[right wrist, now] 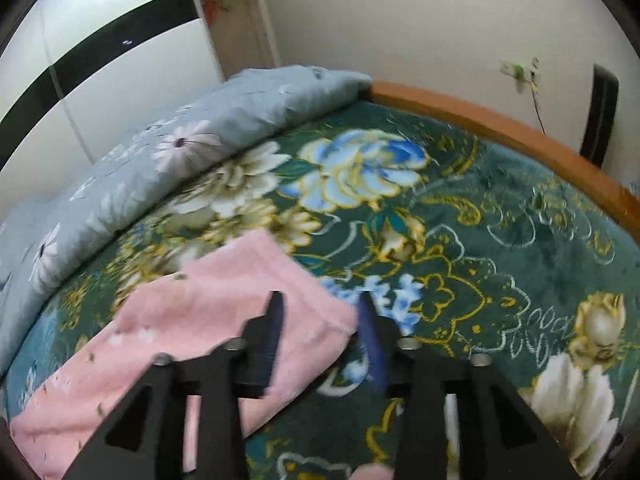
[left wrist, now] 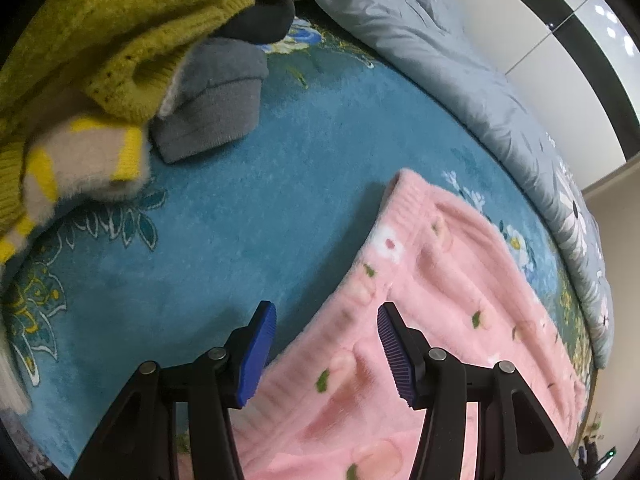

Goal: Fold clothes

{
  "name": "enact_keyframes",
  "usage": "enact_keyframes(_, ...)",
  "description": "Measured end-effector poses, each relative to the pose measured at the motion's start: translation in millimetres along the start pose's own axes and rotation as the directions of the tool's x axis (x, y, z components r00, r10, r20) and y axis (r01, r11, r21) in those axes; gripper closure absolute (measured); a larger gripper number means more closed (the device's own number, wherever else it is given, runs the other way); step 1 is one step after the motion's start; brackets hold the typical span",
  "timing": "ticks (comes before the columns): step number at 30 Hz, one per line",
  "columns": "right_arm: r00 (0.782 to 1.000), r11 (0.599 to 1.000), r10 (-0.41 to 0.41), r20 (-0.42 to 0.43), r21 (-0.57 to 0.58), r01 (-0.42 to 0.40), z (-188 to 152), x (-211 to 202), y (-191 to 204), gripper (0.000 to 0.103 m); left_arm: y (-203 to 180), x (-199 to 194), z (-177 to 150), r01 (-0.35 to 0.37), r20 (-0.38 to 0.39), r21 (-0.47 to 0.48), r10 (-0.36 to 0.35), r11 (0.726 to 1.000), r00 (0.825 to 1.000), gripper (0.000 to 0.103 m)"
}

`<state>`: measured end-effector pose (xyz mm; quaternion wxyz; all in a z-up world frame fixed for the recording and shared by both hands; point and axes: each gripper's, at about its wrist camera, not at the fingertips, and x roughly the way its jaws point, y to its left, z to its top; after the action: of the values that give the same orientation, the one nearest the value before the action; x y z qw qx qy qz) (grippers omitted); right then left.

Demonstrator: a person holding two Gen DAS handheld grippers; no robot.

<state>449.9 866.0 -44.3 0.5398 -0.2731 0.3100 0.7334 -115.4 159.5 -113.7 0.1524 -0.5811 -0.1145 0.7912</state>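
We hold the left gripper point(left wrist: 326, 346) with its jaws apart over the ribbed hem of the pink garment point(left wrist: 432, 320), pads clear of the cloth and nothing pinched between them. Our right gripper point(right wrist: 320, 338) also stands with jaws parted above the far corner of the same pink garment point(right wrist: 224, 320), and nothing is caught there either.

The main risk, as we judge it, is a poor pinch: the fleece is thick and plush, so closing on it from above may catch only the top layer, and the fold would drag open or skew when lifted. The right wrist view is blurred, so we cannot tell how squarely that corner sits under the jaws; a grab there may miss the edge altogether. The bedspread point(left wrist: 224, 240) is itself fuzzy, and a low pinch could snag it along with the garment. A lift by one gripper alone would probably twist the piece.

The garment is pale pink fleece with small white flowers and green leaf specks, with a ribbed band along one edge. It lies flat on the bedspread, towards the side where the grey quilt point(left wrist: 460, 76) is bunched, and well apart from the pile of clothes point(left wrist: 120, 60) at the far side.
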Motion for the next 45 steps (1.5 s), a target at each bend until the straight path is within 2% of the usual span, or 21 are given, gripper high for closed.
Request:
enact_keyframes(1, 0.998, 0.998, 0.059, -0.03, -0.02, -0.059, -5.1, -4.4, 9.8, 0.06, 0.7, 2.3, -1.0, 0.004, -0.012, 0.003, -0.004, 1.0, 1.0, 0.046)
enact_keyframes(2, 0.986, 0.989, 0.135, -0.098, -0.039, -0.139, -13.0, -2.7, 21.6, 0.06, 0.6, 4.9, -1.9, 0.01, -0.022, 0.004, -0.01, 1.0, 1.0, 0.046)
enact_keyframes(4, 0.935, 0.959, 0.256, -0.245, -0.059, -0.278, -33.0, 4.9, 47.0, 0.06, 1.7, 8.8, -4.8, 0.02, -0.04, -0.003, -0.02, 1.0, 0.999, 0.046)
enact_keyframes(7, 0.885, 0.926, 0.32, -0.338, -0.084, -0.367, -62.9, 9.9, 83.4, 0.06, 4.3, 12.3, -10.8, 0.03, -0.068, -0.021, -0.032, 0.999, 0.997, 0.046)
enact_keyframes(9, 0.855, 0.899, 0.364, -0.369, -0.101, -0.426, -75.8, 8.6, 104.9, 0.06, 5.4, 12.1, -12.9, 0.035, -0.08, -0.014, -0.036, 0.999, 0.996, 0.046)
enact_keyframes(12, 0.829, 0.835, 0.392, -0.398, -0.226, -0.503, -89.4, -1.4, 141.4, 0.06, 9.8, 7.4, -14.4, 0.031, -0.079, -0.007, -0.032, 0.999, 0.996, 0.046)
enact_keyframes(14, 0.815, 0.768, 0.4, -0.419, -0.332, -0.547, -99.0, -10.2, 164.6, 0.06, 14.8, 4.8, -15.0, 0.031, -0.079, -0.013, -0.032, 0.999, 0.996, 0.046)
enact_keyframes(16, 0.818, 0.684, 0.377, -0.435, -0.464, -0.562, -110.5, -17.6, 188.6, 0.059, 20.7, 4.5, -16.5, 0.034, -0.086, -0.025, -0.036, 0.999, 0.996, 0.045)
enact_keyframes(19, 0.82, 0.575, 0.34, -0.46, -0.588, -0.568, -129.0, -21.3, 211.1, 0.057, 27.8, 7.0, -20.9, 0.034, -0.099, -0.044, -0.038, 0.998, 0.994, 0.044)
enact_keyframes(21, 0.829, 0.529, 0.306, -0.468, -0.641, -0.557, -140.3, -14.8, 220.9, 0.057, 30.6, 8.8, -24.0, 0.044, -0.105, -0.053, -0.049, 0.998, 0.993, 0.044)
enact_keyframes(23, 0.856, 0.496, 0.266, -0.443, -0.699, -0.515, -150.4, -11.8, 226.6, 0.057, 32.2, 7.4, -25.2, 0.051, -0.104, -0.056, -0.056, 0.997, 0.993, 0.044)
enact_keyframes(24, 0.863, 0.487, 0.255, -0.436, -0.713, -0.504, -154.0, -10.8, 228.2, 0.057, 32.6, 6.6, -25.6, 0.053, -0.104, -0.056, -0.058, 0.997, 0.993, 0.044)
enact_keyframes(27, 0.875, 0.477, 0.23, -0.426, -0.734, -0.483, -160.9, -8.3, 230.9, 0.062, 33.2, 5.1, -27.1, 0.054, -0.109, -0.051, -0.059, 0.997, 0.992, 0.044)
enact_keyframes(28, 0.878, 0.48, 0.22, -0.425, -0.736, -0.477, -161.2, -7.5, 231.4, 0.076, 33.8, 4.8, -27.6, 0.056, -0.11, -0.053, -0.062, 0.997, 0.992, 0.044)
enact_keyframes(30, 0.883, 0.481, 0.221, -0.413, -0.742, -0.468, -161.8, -11.4, 232.2, 0.091, 35.5, 3.8, -28.6, 0.063, -0.111, -0.06, -0.07, 0.996, 0.991, 0.044)
enact_keyframes(31, 0.885, 0.479, 0.233, -0.403, -0.744, -0.465, -160.7, -16.8, 231.8, 0.094, 36.7, 3.0, -29.3, 0.068, -0.112, -0.064, -0.075, 0.996, 0.991, 0.044)
enact_keyframes(33, 0.887, 0.475, 0.264, -0.378, -0.75, -0.461, -157.5, -29.9, 230.4, 0.095, 39.7, 0.7, -31.0, 0.078, -0.114, -0.07, -0.086, 0.994, 0.99, 0.044)
enact_keyframes(36, 0.879, 0.463, 0.307, -0.365, -0.749, -0.473, -156.8, -50.4, 220.5, 0.095, 46.4, -3.9, -34.5, 0.088, -0.113, -0.077, -0.096, 0.993, 0.989, 0.044)
enact_keyframes(41, 0.891, 0.443, 0.218, -0.398, -0.773, -0.454, -186.0, -40.5, 212.4, 0.095, 59.0, -13.6, -41.1, 0.089, -0.108, -0.101, -0.1, 0.991, 0.989, 0.044)
enact_keyframes(42, 0.892, 0.448, 0.219, -0.394, -0.772, -0.451, -187.3, -40.2, 212.5, 0.095, 60.9, -16.0, -42.3, 0.09, -0.109, -0.104, -0.101, 0.991, 0.989, 0.044)
enact_keyframes(45, 0.886, 0.513, 0.28, -0.37, -0.722, -0.464, -175.4, -51.4, 209.0, 0.09, 65.7, -26.3, -46.6, 0.098, -0.105, -0.105, -0.109, 0.99, 0.988, 0.044)
